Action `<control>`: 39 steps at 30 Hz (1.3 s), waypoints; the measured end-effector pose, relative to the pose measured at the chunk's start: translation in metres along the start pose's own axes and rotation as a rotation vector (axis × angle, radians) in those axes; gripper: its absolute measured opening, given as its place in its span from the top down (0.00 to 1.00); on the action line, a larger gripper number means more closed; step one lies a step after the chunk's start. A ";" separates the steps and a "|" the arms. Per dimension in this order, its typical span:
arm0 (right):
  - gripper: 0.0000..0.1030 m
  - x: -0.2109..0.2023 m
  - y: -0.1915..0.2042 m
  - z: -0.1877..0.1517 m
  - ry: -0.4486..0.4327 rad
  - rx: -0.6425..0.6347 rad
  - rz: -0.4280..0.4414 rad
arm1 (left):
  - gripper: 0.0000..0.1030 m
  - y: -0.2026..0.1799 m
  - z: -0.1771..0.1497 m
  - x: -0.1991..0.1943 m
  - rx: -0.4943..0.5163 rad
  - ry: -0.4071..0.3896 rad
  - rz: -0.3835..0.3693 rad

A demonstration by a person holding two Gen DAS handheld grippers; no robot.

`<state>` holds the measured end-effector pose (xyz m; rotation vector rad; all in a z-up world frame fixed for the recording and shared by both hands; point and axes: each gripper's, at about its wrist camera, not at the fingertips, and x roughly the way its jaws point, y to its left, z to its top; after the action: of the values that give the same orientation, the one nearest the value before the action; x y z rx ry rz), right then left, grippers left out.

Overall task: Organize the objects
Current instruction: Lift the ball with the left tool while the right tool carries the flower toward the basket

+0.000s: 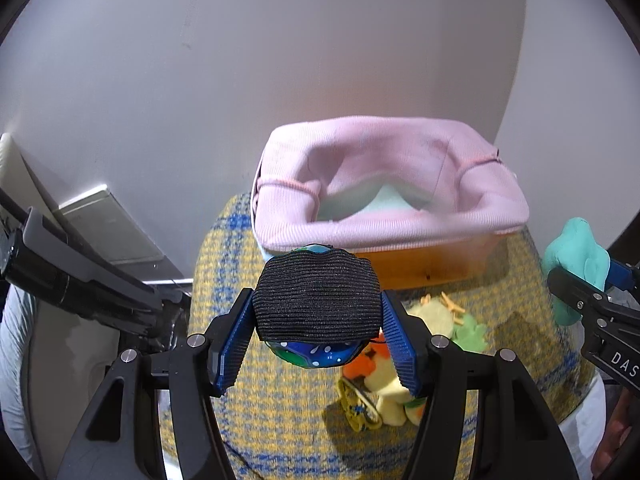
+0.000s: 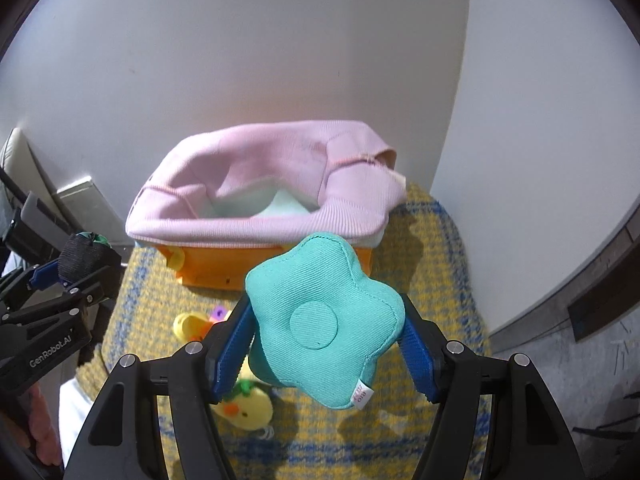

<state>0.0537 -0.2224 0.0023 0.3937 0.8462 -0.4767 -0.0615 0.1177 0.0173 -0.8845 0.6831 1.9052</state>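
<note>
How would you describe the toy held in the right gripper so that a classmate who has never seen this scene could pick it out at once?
Start at the orange bin draped in pink cloth on the yellow-and-blue woven cover. In front of it, the right gripper clamps a flower cushion. It is the only teal, five-lobed item with a round centre patch; the plush toys below are yellow.

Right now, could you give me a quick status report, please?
Left gripper shut on black-banded ball. Right gripper shut on teal flower cushion. Pink-lined bin ahead, unobstructed.
</note>
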 end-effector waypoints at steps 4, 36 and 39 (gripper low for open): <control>0.34 0.002 -0.002 0.014 -0.020 -0.005 -0.002 | 0.41 -0.001 0.015 0.003 0.008 -0.018 -0.010; 0.32 0.054 -0.003 0.122 -0.050 -0.049 -0.013 | 0.40 -0.002 0.105 0.050 0.021 -0.042 -0.066; 0.29 0.060 -0.004 0.127 -0.043 -0.045 -0.015 | 0.40 -0.002 0.106 0.055 0.018 -0.032 -0.075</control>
<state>0.1639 -0.3049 0.0313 0.3346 0.8175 -0.4779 -0.1103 0.2247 0.0359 -0.8552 0.6384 1.8400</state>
